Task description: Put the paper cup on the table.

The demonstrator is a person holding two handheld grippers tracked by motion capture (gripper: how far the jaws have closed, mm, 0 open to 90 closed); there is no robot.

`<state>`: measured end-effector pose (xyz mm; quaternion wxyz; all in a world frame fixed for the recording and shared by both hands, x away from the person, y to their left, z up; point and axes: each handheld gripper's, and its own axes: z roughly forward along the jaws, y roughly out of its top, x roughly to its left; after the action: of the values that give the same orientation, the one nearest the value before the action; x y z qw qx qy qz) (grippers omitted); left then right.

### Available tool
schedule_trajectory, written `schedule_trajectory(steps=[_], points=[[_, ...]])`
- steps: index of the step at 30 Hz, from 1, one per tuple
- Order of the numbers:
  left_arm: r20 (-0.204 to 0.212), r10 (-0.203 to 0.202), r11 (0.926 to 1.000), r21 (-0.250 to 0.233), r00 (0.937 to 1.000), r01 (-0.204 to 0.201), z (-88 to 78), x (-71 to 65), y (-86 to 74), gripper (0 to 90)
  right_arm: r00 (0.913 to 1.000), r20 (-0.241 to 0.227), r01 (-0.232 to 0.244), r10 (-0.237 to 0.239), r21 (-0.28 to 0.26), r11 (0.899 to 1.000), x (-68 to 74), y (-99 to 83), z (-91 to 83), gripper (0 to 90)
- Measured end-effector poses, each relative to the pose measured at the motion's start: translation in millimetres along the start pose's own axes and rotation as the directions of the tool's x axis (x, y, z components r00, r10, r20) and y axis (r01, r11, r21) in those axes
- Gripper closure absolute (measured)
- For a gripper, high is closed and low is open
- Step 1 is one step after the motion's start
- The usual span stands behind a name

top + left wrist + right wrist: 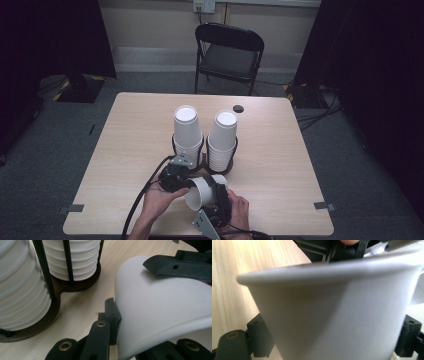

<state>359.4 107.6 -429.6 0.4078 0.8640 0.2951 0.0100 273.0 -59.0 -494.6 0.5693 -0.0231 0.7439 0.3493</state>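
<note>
High view: a white paper cup is seen lying on its side near the front edge of the table, held between both grippers.
Cup axis: roughly level, running left to right across the table, mouth towards the left hand, base towards the right.
Left gripper: its fingers are pressed together on the rim wall at the cup's mouth, one finger outside and the other apparently inside.
Right gripper: its fingers are spread wide around the cup body, one on each side; whether the pads press on it cannot be told.
Nearer hand: both are at the cup; the left holds the mouth end, the right the body.
Holder: a dark two-column rack with two stacks of cups stands just beyond the held cup.
Open room: bare table is left to either side; little is left towards the front edge, and the rack closes the far side.
Judgement: the cup's mouth must be turned down before it can go onto a stack.
</note>
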Motion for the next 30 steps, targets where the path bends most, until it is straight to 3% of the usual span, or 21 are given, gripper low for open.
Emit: schedule_trajectory(steps=[6, 10, 14, 19, 22, 30], points=[[-0.001, -0.02, 0.9998, -0.001, 0.9998, 0.02, 3.0, 2.0, 0.7, 85.8, 1.0, 0.001, -0.001, 0.001, -0.004, 1.0, 1.1, 3.2, 2.1, 11.4], [-0.004, -0.04, 0.9992, -0.002, 0.9992, 0.04, 7.6, 4.7, 1.0, 85.9, 0.998, -0.015, -0.062, 0.062, -0.008, 0.998, 0.2, 3.3, 4.0, 10.6], [-0.007, -0.054, 0.9985, -0.012, 0.9985, 0.054, 8.8, 2.9, 1.2, 85.8, 0.9973, -0.018, -0.071, 0.07, -0.013, 0.997, -0.2, 3.5, 3.7, 10.5], [-0.005, -0.054, 0.9985, -0.009, 0.9985, 0.054, 9.0, 2.9, 1.2, 85.6, 0.9966, -0.027, -0.078, 0.077, -0.011, 0.997, -2.1, 4.1, 2.6, 10.9], [-0.01, -0.051, 0.9985, -0.02, 0.9987, 0.051, 8.9, 3.4, -0.8, 85.9, 0.992, -0.048, -0.117, 0.116, -0.008, 0.993, -4.6, 3.2, 2.6, 11.7], [-0.022, -0.045, 0.9979, -0.048, 0.9988, 0.044, 10.2, 2.7, -2.0, 85.5, 0.984, -0.069, -0.165, 0.164, -0.002, 0.986, -9.7, 1.7, 2.4, 12.3]])
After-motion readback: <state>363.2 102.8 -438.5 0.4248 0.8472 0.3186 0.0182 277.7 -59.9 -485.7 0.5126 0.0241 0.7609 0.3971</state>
